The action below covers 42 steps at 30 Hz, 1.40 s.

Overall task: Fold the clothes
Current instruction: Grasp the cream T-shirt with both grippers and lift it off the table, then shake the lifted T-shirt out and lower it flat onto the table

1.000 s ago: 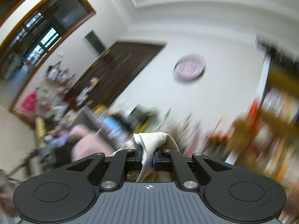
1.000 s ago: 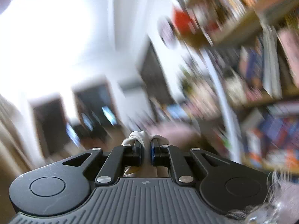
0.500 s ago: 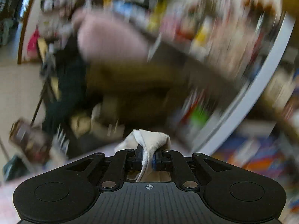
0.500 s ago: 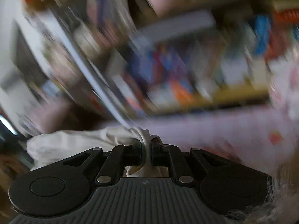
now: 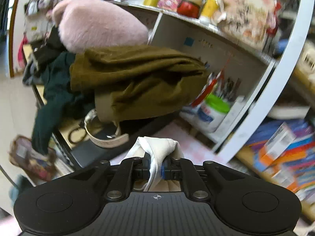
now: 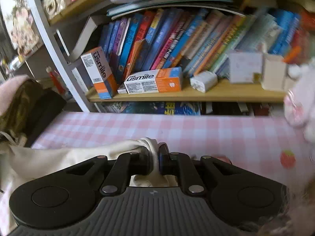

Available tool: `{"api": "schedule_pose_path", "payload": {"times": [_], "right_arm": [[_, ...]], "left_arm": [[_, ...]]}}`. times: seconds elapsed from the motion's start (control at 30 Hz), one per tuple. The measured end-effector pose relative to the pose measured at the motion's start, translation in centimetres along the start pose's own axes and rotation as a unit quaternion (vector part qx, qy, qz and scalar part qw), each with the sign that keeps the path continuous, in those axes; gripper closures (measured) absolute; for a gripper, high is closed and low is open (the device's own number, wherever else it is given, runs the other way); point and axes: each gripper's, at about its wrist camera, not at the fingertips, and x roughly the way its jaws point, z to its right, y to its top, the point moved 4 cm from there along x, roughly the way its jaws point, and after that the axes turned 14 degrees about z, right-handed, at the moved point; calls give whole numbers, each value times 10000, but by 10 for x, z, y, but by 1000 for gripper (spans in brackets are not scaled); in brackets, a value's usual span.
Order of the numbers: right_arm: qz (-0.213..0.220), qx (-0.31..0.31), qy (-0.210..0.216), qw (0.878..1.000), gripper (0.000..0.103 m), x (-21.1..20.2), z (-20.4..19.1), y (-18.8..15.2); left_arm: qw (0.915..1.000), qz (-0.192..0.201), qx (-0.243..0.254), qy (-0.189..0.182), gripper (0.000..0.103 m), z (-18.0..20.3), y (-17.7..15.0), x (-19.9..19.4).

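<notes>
Currently, the left gripper has its two fingers closed together on a bunched fold of the white garment; the cloth rises in a hump above the fingertips and passes down between them. The right gripper is likewise clamped on a gathered edge of the same white garment, which in the right wrist view trails to the left of the fingers and lies on the pink checked tablecloth.

Position of the garment: it lies over the near left part of the cloth-covered surface, with each pinched portion held at a gripper.

Surroundings, left wrist view:
- An olive-brown garment is heaped beyond the surface's left side.
- A pink fluffy cushion rests on top of that heap.
- A dark green garment hangs to the left of it.
- A white jar with a green lid stands in a shelf compartment.

Surroundings, right wrist view:
- A wooden shelf runs along the far edge of the surface.
- It carries a row of leaning books and two orange-and-white usmile boxes, one lying flat, one propped upright.
- A strawberry print marks the tablecloth near its right edge.
</notes>
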Motion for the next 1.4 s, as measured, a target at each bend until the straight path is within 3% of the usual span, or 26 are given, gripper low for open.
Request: {"api": "schedule_pose_path", "payload": {"times": [0.03, 0.1, 0.17, 0.2, 0.27, 0.37, 0.4, 0.43, 0.53, 0.63, 0.7, 0.73, 0.97, 1.03, 1.07, 1.1, 1.13, 1.17, 1.2, 1.23, 1.33, 1.4], "right_arm": [[-22, -156, -48, 9999, 87, 10, -4, 0], [-111, -551, -162, 9983, 60, 19, -12, -3], [-145, -745, -179, 9970, 55, 16, -15, -6], [-136, -745, -142, 9970, 47, 9, -14, -8], [-118, -745, -67, 9971, 40, -6, -12, -11], [-373, -1183, -71, 9923, 37, -29, -13, -36], [-457, -1328, -72, 9901, 37, -37, -13, -45], [-542, -1473, -73, 9876, 37, -45, -14, -53], [-758, -1758, -123, 9814, 37, -64, -16, -76], [-801, -1679, -243, 9822, 39, -71, -18, -87], [-802, -1737, -291, 9811, 40, -70, -19, -90], [-803, -1766, -315, 9805, 40, -70, -20, -92], [-805, -1968, -483, 9759, 48, -67, -24, -101], [-806, -2025, -531, 9745, 48, -66, -26, -104], [-806, -2054, -555, 9738, 48, -66, -26, -105], [-807, -2082, -578, 9730, 48, -66, -27, -106], [-845, -2080, -527, 9730, 49, -64, -26, -107], [-893, -2073, -459, 9731, 62, -62, -26, -108], [-949, -1990, -356, 9747, 87, -61, -24, -107], [-1003, -1907, -254, 9762, 91, -60, -23, -106], [-695, -1654, -445, 9828, 94, -66, -12, -85], [-367, -1467, -762, 9856, 95, -72, 5, -64]], "left_arm": [[9997, -106, 188, 61, 86, 1, -1, 6], [9973, -393, 611, 103, 71, 2, -7, 12], [9949, -208, 980, 136, 38, 0, -9, 2], [9932, -49, 1152, 147, 32, -2, -9, -6], [9888, 221, 1471, -66, 32, 0, -11, -25], [9740, 261, 1985, -1061, 32, 28, -33, -50], [9655, 251, 2184, -1397, 32, 39, -43, -58], [9509, 134, 2537, -1765, 32, 56, -62, -61], [8948, -138, 3577, -2668, 32, 100, -123, -68], [8361, -180, 4478, -3163, 33, 132, -169, -76], [8080, -155, 4903, -3264, 35, 144, -185, -80], [7973, -145, 5066, -3278, 37, 149, -192, -81], [7567, -295, 5621, -3325, 43, 158, -204, -69], [7518, -302, 5651, -3386, 44, 155, -203, -67], [7509, -324, 5638, -3423, 51, 154, -202, -66], [7516, -426, 5574, -3501, 60, 154, -201, -64], [7522, -534, 5512, -3571, 82, 154, -200, -62], [7530, -651, 5474, -3594, 98, 156, -198, -58], [7562, -663, 5447, -3564, 99, 156, -195, -54], [7669, -608, 5307, -3556, 102, 157, -186, -50], [8165, -307, 4641, -3421, 102, 167, -133, -33], [8400, -124, 4334, -3264, 102, 179, -94, -9]]}}
